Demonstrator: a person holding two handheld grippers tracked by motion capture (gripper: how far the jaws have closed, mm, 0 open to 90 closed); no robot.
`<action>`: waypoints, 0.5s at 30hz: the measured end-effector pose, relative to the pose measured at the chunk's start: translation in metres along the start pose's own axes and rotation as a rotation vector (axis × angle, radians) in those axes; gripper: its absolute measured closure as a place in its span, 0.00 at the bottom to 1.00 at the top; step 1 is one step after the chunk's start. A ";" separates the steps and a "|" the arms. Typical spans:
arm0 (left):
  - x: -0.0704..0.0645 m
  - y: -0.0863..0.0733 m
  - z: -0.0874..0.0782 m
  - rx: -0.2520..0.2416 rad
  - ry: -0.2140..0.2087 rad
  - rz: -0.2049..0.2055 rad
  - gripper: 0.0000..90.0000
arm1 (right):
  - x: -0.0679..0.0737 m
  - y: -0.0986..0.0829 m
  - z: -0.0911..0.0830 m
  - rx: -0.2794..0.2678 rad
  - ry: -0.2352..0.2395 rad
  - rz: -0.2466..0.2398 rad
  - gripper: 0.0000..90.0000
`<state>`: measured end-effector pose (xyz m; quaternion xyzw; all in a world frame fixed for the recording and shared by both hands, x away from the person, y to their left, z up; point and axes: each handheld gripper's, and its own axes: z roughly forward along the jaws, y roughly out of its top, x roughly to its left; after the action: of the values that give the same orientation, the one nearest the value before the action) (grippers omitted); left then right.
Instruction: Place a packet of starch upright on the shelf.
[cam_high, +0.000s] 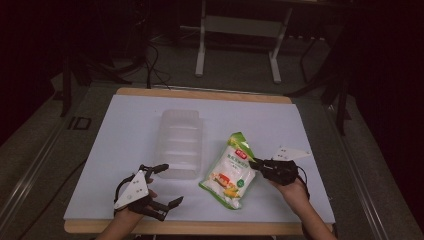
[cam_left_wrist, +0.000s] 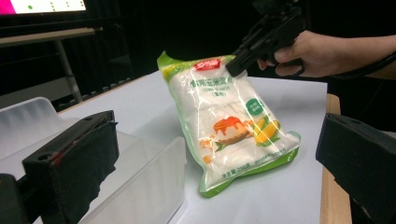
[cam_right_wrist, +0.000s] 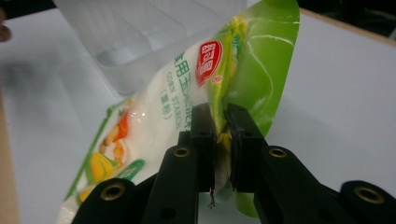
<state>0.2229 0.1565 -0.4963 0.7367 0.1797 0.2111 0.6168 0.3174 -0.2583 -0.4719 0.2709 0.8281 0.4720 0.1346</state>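
A white and green bag of corn starch (cam_high: 231, 171) (cam_left_wrist: 227, 122) (cam_right_wrist: 187, 93) lies on the white table sheet, with its upper end lifted. My right gripper (cam_high: 254, 165) (cam_right_wrist: 220, 122) is shut on the bag's green upper edge, its jaws pinching the film. In the left gripper view that same gripper (cam_left_wrist: 236, 65) grips the bag's top corner. A clear plastic tray (cam_high: 181, 142) (cam_left_wrist: 140, 177) (cam_right_wrist: 140, 32) sits to the left of the bag. My left gripper (cam_high: 171, 184) stands open near the front left of the table, beside the tray's near end, holding nothing.
The white sheet (cam_high: 125, 130) covers a wooden table top whose edge (cam_high: 200, 227) shows at the front. Beyond the table stand a white frame leg (cam_high: 201, 45) and dark cables on the grey floor.
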 end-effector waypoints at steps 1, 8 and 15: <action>0.000 0.000 0.000 0.000 -0.001 0.000 0.00 | 0.002 0.002 -0.002 -0.010 0.005 -0.006 0.92; 0.000 0.000 0.000 0.003 0.003 -0.001 0.00 | 0.015 0.014 -0.012 -0.061 0.043 -0.043 0.92; 0.001 0.000 -0.001 0.004 0.004 -0.005 0.00 | 0.020 0.027 -0.026 -0.109 0.055 -0.079 0.92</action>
<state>0.2236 0.1575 -0.4958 0.7369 0.1830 0.2107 0.6157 0.2974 -0.2539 -0.4346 0.2172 0.8146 0.5180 0.1449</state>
